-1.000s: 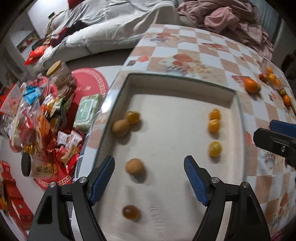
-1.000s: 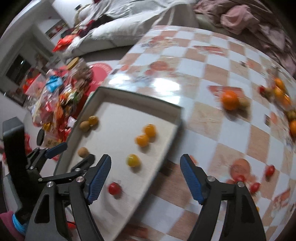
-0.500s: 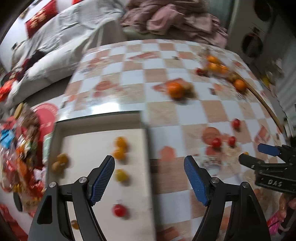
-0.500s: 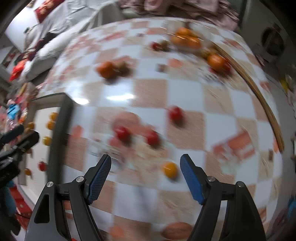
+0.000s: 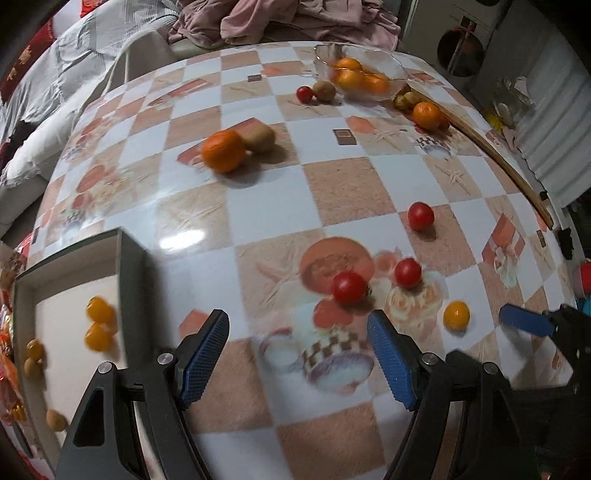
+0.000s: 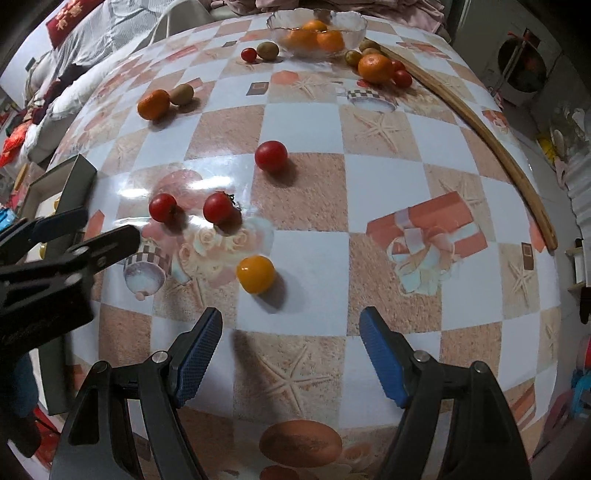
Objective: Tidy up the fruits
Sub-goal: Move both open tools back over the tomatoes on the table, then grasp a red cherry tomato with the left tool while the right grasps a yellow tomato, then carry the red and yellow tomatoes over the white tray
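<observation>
Loose fruit sits scattered on the checkered tablecloth (image 6: 388, 192). Yellow cherry tomato (image 6: 255, 274) is centre frame in the right wrist view, just above and between the right gripper's (image 6: 290, 354) blue pads. Three red cherry tomatoes above it: two side by side (image 6: 163, 207) (image 6: 218, 207) at centre left, one alone (image 6: 271, 156) higher up. Orange and kiwi pair (image 6: 153, 104) upper left; glass bowl (image 6: 354, 22) with oranges at top centre, more small fruit around it.

Tray (image 5: 129, 266) is at the lower left of the left wrist view, with yellow tomatoes (image 5: 99, 325) and small brown fruits (image 5: 35, 350) already in it.

Change: a second ago both cameras looked down over the tray; now both have swung across to the loose fruit, and the tray has slid to the left frame edge. Reads as a return trip for the next pieces.

Left gripper (image 5: 297, 354) has its jaws spread wide with nothing in them, hovering just below the nearest red tomato (image 5: 349, 288). Right gripper is likewise spread and empty, nothing touching the pads.

Likely next: right takes the yellow tomato, left a red one. Round fruit may roll when nudged. Most of the sorting is still undone.
</observation>
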A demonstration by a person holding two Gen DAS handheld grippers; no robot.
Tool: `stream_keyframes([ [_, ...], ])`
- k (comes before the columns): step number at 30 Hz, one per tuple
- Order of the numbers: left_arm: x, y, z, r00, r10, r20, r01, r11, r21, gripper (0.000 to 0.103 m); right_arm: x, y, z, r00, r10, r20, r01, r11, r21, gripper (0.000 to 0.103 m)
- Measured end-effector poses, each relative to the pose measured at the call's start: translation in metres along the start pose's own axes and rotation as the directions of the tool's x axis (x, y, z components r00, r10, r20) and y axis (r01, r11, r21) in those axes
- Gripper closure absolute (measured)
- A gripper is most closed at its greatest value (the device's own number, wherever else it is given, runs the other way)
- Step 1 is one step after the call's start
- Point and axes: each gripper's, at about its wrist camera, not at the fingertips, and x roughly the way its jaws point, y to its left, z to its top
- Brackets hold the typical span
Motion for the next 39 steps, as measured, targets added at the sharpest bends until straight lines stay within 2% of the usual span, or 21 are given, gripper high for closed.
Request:
stream_keyframes([
  [8,0.020,-0.009,0.018,1.000,0.017,-0.003,-0.017,1.000,0.012,0.025,0.005,0.007,0.005,1.000,-0.007,0.028,0.008,0.999,-0.042,0.027],
  [10,0.023,-0.014,0.020,0.999,0.040,-0.006,-0.040,0.999,0.026,0.025,0.006,0.009,0.007,0.999,-0.014,0.033,0.015,0.999,-0.050,0.028],
  [12,0.027,-0.016,0.020,0.999,0.049,-0.023,-0.048,0.998,0.027,0.031,0.006,0.010,0.009,0.999,-0.026,0.037,0.028,0.998,-0.055,0.031],
  [16,0.026,-0.017,0.022,0.999,0.046,-0.024,-0.046,0.999,0.015,0.033,0.007,0.012,0.014,0.999,-0.029,0.041,0.031,0.997,-0.064,0.042],
  [19,0.025,-0.018,0.021,0.999,0.045,-0.026,-0.044,0.999,0.024,0.043,0.008,0.013,0.019,0.999,-0.030,0.045,0.034,0.997,-0.072,0.051],
  [22,0.023,-0.018,0.021,0.999,0.045,-0.031,-0.045,0.999,0.018,0.057,0.008,0.014,0.021,0.999,-0.020,0.045,0.024,0.997,-0.078,0.059],
  [24,0.022,-0.016,0.020,0.999,0.033,-0.034,-0.032,0.999,0.007,0.071,0.007,0.015,0.021,0.999,-0.003,0.042,0.006,0.997,-0.082,0.066],
  [26,0.021,-0.015,0.018,0.999,0.020,-0.038,-0.020,1.000,0.001,0.082,0.006,0.014,0.022,0.999,0.038,0.030,-0.036,0.997,-0.075,0.080],
  [33,0.011,0.004,0.009,0.996,-0.072,-0.056,0.067,0.994,-0.089,0.082,0.000,0.004,0.020,0.995,0.096,0.014,-0.096,0.995,-0.010,0.080],
  [39,-0.005,0.012,0.002,0.996,-0.077,-0.042,0.072,0.992,-0.101,0.082,-0.006,-0.001,0.022,0.993,0.117,0.005,-0.117,0.993,0.022,0.080],
])
